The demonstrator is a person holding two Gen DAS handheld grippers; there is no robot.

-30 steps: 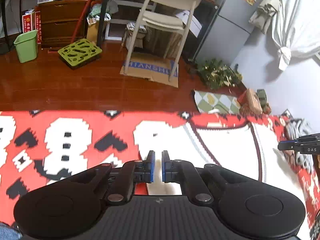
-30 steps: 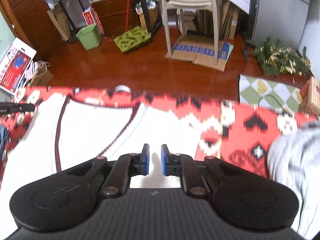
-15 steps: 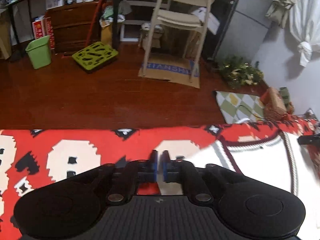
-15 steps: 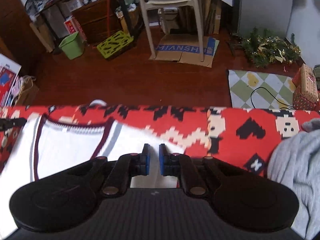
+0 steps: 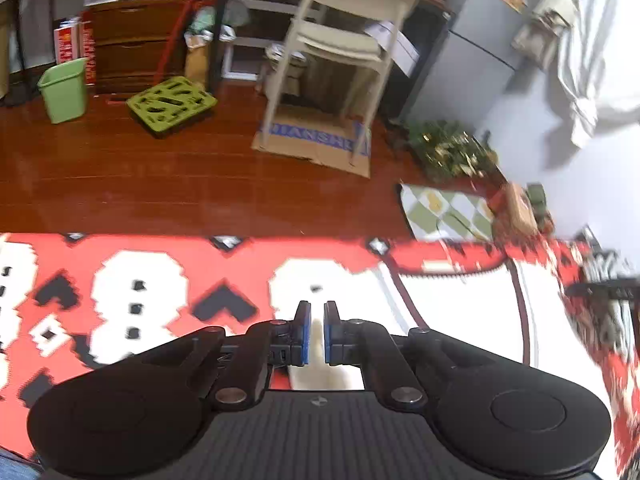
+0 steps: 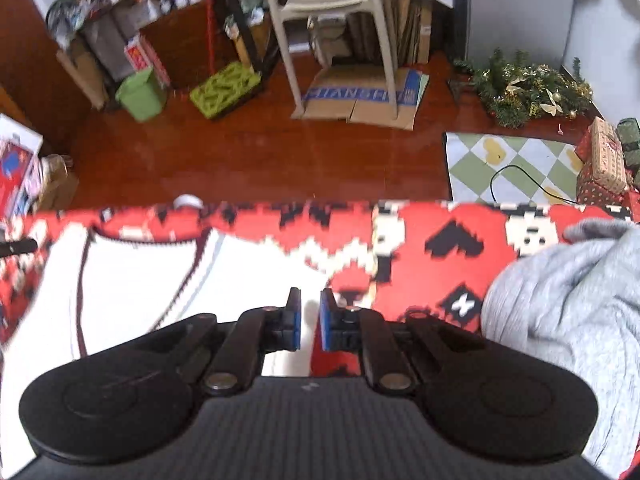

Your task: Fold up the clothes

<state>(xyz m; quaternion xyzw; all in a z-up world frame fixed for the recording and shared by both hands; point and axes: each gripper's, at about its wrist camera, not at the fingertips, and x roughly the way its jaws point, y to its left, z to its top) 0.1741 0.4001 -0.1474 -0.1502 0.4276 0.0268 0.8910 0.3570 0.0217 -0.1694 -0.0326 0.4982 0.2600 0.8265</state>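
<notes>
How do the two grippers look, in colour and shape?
Both look alike. The left gripper and right gripper are matte black, with two round discs on a ribbed body, metal pivot bolts on angled link arms, and blue pads inside the fingers. No cables or sleeves show.

A white knit garment (image 6: 132, 276) with dark maroon and grey trim stripes lies spread flat on the red patterned cover. A crumpled grey knit garment (image 6: 568, 300) lies heaped well apart, at the right.
</notes>
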